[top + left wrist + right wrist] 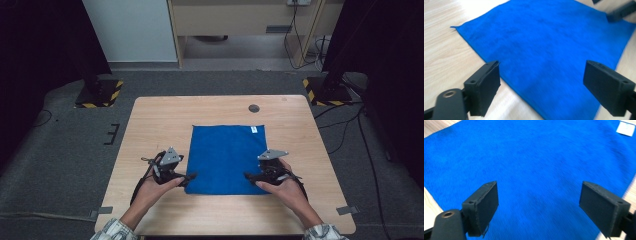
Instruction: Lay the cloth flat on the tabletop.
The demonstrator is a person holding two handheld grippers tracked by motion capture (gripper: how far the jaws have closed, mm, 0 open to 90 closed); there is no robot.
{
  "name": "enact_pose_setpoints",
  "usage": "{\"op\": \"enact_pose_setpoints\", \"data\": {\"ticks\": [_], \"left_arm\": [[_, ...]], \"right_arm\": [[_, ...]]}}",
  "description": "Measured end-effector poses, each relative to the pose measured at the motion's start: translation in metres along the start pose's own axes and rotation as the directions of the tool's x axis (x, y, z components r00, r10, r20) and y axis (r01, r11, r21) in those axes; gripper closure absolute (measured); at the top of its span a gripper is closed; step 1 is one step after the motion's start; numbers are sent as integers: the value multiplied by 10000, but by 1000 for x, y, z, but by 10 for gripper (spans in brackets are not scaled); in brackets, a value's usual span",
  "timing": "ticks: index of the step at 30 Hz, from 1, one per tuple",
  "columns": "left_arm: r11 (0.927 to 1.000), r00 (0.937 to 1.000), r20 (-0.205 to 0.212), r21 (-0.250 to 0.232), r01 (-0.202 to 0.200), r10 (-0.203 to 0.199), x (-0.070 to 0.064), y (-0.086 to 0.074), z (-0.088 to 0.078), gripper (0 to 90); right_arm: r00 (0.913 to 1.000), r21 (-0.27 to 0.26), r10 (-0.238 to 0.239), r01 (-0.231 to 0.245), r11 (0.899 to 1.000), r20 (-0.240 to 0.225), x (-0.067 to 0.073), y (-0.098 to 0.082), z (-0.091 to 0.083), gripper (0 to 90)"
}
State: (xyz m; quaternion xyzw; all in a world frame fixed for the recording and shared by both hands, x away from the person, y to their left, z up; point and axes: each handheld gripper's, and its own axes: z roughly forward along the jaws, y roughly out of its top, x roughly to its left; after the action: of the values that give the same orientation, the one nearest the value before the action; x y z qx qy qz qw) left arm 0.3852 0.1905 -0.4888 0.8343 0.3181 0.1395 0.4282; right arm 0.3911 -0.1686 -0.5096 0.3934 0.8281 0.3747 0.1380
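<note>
A blue cloth point(227, 157) lies flat and spread out on the wooden table point(150, 130), with a small white tag point(254, 129) near its far right corner. My left gripper point(189, 177) hovers at the cloth's near left corner, jaws wide apart with nothing between them. In the left gripper view the cloth point(544, 45) stretches ahead of the left gripper point(549, 87). My right gripper point(248, 176) is at the near right corner, also open and empty. The right gripper view looks along the right gripper point(544, 207) over the cloth point(534, 162) toward the tag point(626, 128).
A small dark round hole point(254, 108) sits in the tabletop beyond the cloth. Bare wood surrounds the cloth on all sides. Grey carpet point(65, 145), two stands with yellow-black striped bases point(99, 93) and cables lie beyond the table.
</note>
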Motion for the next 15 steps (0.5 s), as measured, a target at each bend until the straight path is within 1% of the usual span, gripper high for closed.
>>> {"op": "enact_pose_setpoints", "data": {"ticks": [1, 2, 3, 4, 5, 6, 7, 8, 11, 15], "left_arm": [[10000, 10000, 0, 0, 0, 0, 0, 0, 0, 124], [10000, 10000, -43, 18, 54, -53, 4, 2, 3, 113], [9999, 9998, -165, 95, 127, -125, 11, 5, 9, 89], [9999, 9997, -241, 131, 103, -100, 14, 6, 12, 72], [9998, 9995, -290, 109, 162, -158, 16, 8, 14, 66], [9998, 9995, -290, 109, 162, -158, 16, 8, 14, 65], [9997, 9995, -224, 72, 233, -231, 21, 11, 18, 62], [9996, 9993, -253, 67, 279, -277, 23, 13, 20, 60], [9992, 9989, -250, 62, 395, -394, 28, 18, 25, 57], [9992, 9989, -275, 99, 395, -392, 33, 23, 29, 57]], "right_arm": [[10000, 0, 0, 0, 10000, 0, 0, 0, 0, 156], [9999, 25, 61, -61, 10000, -122, 2, 4, 5, 141], [9999, -9, 41, -41, 10000, -133, 3, 7, 8, 139], [9999, -12, 32, -32, 10000, -146, 4, 9, 10, 134], [9998, -8, 50, -50, 10000, -168, 5, 11, 12, 133], [9998, -8, 50, -50, 10000, -168, 5, 11, 12, 133], [9997, -4, 21, -21, 10000, -245, 6, 15, 17, 122], [9996, 52, 7, -6, 10000, -269, 7, 17, 19, 117], [9998, 119, -53, 55, 9999, -185, 9, 22, 26, 116], [9996, 66, -173, 175, 9998, -242, 14, 29, 31, 119]]}}
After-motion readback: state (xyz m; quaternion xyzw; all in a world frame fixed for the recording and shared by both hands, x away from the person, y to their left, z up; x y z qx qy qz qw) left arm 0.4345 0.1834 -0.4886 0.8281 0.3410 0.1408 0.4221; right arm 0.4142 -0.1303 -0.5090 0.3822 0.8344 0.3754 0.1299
